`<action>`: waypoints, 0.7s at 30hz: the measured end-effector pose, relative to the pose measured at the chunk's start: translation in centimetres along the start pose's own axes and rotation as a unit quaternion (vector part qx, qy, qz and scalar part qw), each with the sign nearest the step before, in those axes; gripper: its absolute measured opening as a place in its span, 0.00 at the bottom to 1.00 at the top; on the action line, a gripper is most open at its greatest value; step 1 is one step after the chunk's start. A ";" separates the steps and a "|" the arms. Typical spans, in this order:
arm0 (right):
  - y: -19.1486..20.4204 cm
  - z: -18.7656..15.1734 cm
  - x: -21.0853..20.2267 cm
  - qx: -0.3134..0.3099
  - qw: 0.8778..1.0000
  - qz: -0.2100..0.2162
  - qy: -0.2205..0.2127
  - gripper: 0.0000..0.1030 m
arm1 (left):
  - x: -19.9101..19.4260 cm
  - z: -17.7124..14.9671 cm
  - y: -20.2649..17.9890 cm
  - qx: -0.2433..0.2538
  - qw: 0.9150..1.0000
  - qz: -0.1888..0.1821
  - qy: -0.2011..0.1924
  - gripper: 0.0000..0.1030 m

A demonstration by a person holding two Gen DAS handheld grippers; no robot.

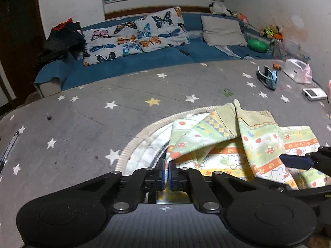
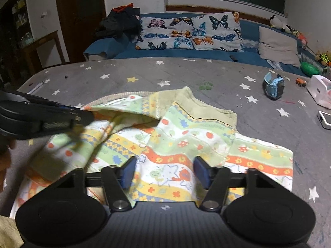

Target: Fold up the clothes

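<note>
garment (image 2: 186, 144): kids' printed piece w/ ribbed yellow-green cuffs, lying on the grey star mat (image 1: 82, 113) right in front of you, partly folded, one part already draped over the middle.

left gripper (image 1: 166, 172): you're pinching a fabric edge; pads are nearly together w/ cloth between, and the held flap is lifting off the mat, tented. From the right cam it's coming in at the garment's left side.

right gripper (image 2: 164, 173): jaws are standing wide, nothing in them, hovering just above the near hem. Its blue pads (image 2: 128, 172) are straddling the cartoon print.

step (my read): you're carrying the left flap over toward the centre while the right is free to pin or smooth.

how to do it well: keep the lift low so the flap isn't dragging the layers underneath. Use the right as an anchor on the near hem before you're pulling across. Aim the held edge to line up w/ the ribbed cuff (image 2: 206, 111), then let go only once it's lying flat.

risk: thin cloth, prob. slipping or bunching if you're moving fast.

clutter: blue watch (image 2: 274, 87) & white box (image 2: 325, 119) are well apart to the right, not in the way.
</note>
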State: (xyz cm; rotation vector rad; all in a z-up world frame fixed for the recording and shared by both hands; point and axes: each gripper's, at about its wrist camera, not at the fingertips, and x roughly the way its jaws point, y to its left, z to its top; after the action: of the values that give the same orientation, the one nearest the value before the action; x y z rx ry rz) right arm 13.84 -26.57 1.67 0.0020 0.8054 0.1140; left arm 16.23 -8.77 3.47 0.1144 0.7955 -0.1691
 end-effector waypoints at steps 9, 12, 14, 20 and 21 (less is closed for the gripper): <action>-1.9 -0.8 -1.8 0.026 1.000 -0.002 -0.015 0.17 | -3.0 -1.1 1.8 -0.022 0.999 0.032 -0.020 0.01; -2.5 -1.3 -2.7 0.040 0.999 -0.001 -0.022 0.13 | -4.9 -2.1 3.2 -0.039 0.998 0.042 -0.031 0.01; -2.9 -1.7 -3.2 0.049 0.998 0.002 -0.026 0.12 | -6.3 -3.1 4.2 -0.052 0.997 0.055 -0.035 0.01; -3.8 -2.4 -5.2 0.079 0.996 0.016 -0.035 0.12 | -10.0 -7.2 7.8 -0.108 0.990 0.086 -0.034 0.01; -3.7 -2.4 -5.4 0.082 0.996 0.019 -0.038 0.14 | -10.5 -8.0 8.2 -0.116 0.989 0.090 -0.033 0.01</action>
State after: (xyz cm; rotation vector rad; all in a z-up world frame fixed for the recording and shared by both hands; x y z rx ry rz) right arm 8.80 -30.92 3.67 0.1768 0.7366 0.0837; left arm 4.99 1.77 5.80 -0.0400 0.7287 0.0896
